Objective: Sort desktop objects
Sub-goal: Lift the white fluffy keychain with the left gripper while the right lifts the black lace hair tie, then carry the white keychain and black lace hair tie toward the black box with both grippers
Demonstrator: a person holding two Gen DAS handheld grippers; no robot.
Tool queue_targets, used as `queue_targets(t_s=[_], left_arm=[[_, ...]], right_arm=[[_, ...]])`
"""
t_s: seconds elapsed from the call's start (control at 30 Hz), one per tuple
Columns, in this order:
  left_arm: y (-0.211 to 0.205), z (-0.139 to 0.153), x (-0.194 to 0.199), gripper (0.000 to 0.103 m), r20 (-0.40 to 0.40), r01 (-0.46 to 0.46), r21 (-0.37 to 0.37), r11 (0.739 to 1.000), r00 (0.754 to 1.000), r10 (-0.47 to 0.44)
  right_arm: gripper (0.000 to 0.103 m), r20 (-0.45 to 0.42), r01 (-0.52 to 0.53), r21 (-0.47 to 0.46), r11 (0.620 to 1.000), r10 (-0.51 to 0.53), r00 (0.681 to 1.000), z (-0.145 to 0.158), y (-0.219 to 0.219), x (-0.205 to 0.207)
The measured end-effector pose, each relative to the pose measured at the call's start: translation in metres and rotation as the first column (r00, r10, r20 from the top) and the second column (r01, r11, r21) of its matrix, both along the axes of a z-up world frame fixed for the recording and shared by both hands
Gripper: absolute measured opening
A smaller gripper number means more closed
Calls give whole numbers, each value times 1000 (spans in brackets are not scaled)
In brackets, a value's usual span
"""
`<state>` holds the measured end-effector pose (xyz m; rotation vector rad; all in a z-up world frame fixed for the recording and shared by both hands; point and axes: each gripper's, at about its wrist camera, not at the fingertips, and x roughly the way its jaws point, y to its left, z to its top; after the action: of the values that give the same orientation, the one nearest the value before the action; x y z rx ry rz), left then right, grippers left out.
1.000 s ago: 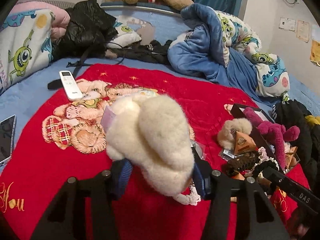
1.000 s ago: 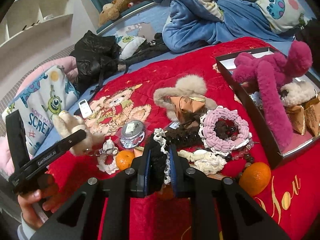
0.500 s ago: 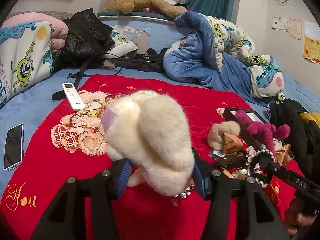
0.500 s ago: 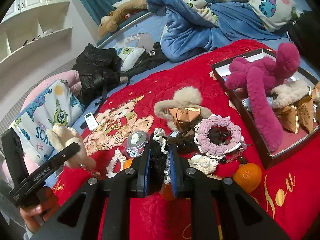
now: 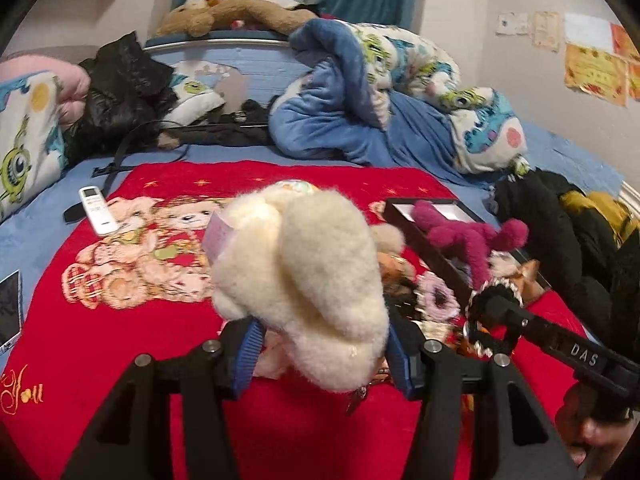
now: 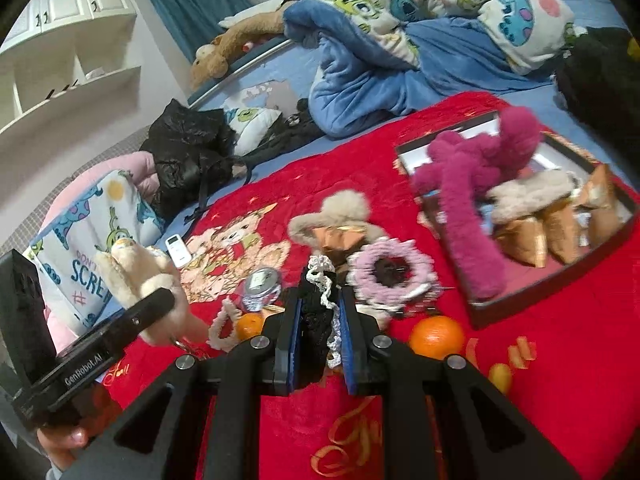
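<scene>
My left gripper (image 5: 320,344) is shut on a cream plush toy (image 5: 304,280) and holds it above the red blanket (image 5: 120,344). The toy also shows in the right wrist view (image 6: 136,280). My right gripper (image 6: 320,316) is shut on a black scrunchie with white lace trim (image 6: 318,304), also held above the blanket. A black box (image 6: 560,280) at the right holds a magenta plush toy (image 6: 472,208), a beige fluffy piece and gold wrapped packets. A pink scrunchie (image 6: 390,268), a beige fluffy toy (image 6: 340,212), a round tin (image 6: 260,284) and two oranges (image 6: 436,336) lie on the blanket.
A white remote (image 5: 96,208) lies on the blanket's far left and a phone (image 5: 8,308) at its left edge. A rumpled blue duvet (image 5: 360,120), black bags (image 5: 120,88) and pillows lie behind. Dark clothes (image 5: 560,232) are piled at the right.
Both grippers have risen and drawn back from the pile with their objects still held. The right wrist view has turned toward the black box.
</scene>
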<state>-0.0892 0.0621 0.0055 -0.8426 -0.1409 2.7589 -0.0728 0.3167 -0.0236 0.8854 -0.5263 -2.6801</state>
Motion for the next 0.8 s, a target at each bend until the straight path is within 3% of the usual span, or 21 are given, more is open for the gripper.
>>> queue_targets(t_s=[0.3, 0.43, 0.6, 0.8], left_arm=[[75, 4, 21, 56, -14, 123, 7, 992, 992, -123], [114, 0, 36, 56, -20, 188, 64, 980, 982, -187], [176, 1, 65, 56, -32, 297, -27, 955, 954, -297], [201, -7, 64, 56, 13, 288, -4, 958, 958, -288]], right_arm=[[17, -9, 93, 45, 995, -93, 996, 14, 68, 44], [17, -19, 164, 59, 985, -163, 986, 20, 102, 68], [17, -40, 247, 15, 969, -246, 968, 27, 141, 93], [18, 23, 262, 35, 965, -262, 965, 5, 157, 93]])
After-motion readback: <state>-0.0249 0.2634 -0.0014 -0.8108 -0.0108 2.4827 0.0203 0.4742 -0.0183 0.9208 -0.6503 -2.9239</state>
